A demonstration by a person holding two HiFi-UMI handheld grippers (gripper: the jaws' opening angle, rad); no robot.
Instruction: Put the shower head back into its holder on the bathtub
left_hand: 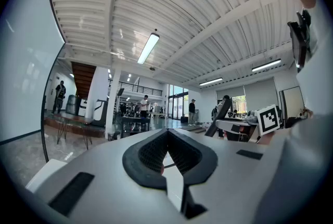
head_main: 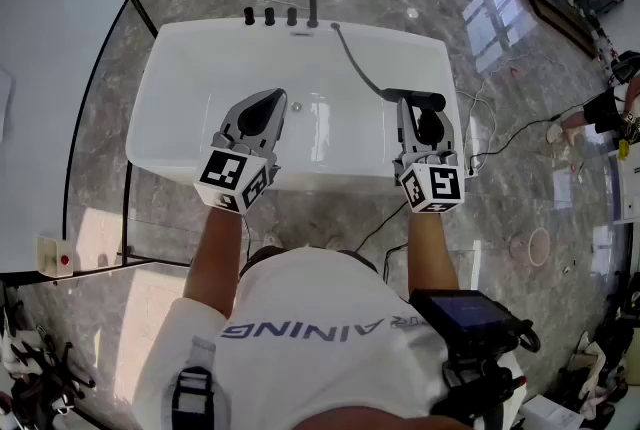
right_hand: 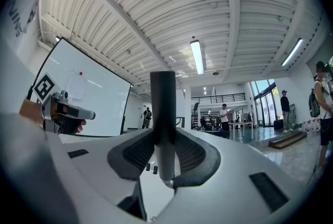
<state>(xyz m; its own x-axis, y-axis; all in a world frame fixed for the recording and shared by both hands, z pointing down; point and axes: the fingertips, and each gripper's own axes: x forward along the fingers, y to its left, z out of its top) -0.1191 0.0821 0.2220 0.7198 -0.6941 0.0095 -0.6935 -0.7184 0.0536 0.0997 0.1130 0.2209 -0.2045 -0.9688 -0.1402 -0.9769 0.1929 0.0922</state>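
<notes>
Gripping the shower head [right_hand: 163, 103] in my right tool [head_main: 424, 118] over the tub [head_main: 200, 36] near its right edge, with my left tool [head_main: 276, 100] closed and empty, I am planning a slow carry along the hose [head_main: 352, 61] toward the fittings [head_main: 291, 16] on the far rim.

You had the black shower head [head_main: 418, 100] gripped over the right side of the glossy white rectangular bathtub [head_main: 160, 88], its grey hose [head_main: 352, 61] curving back to the far rim.
</notes>
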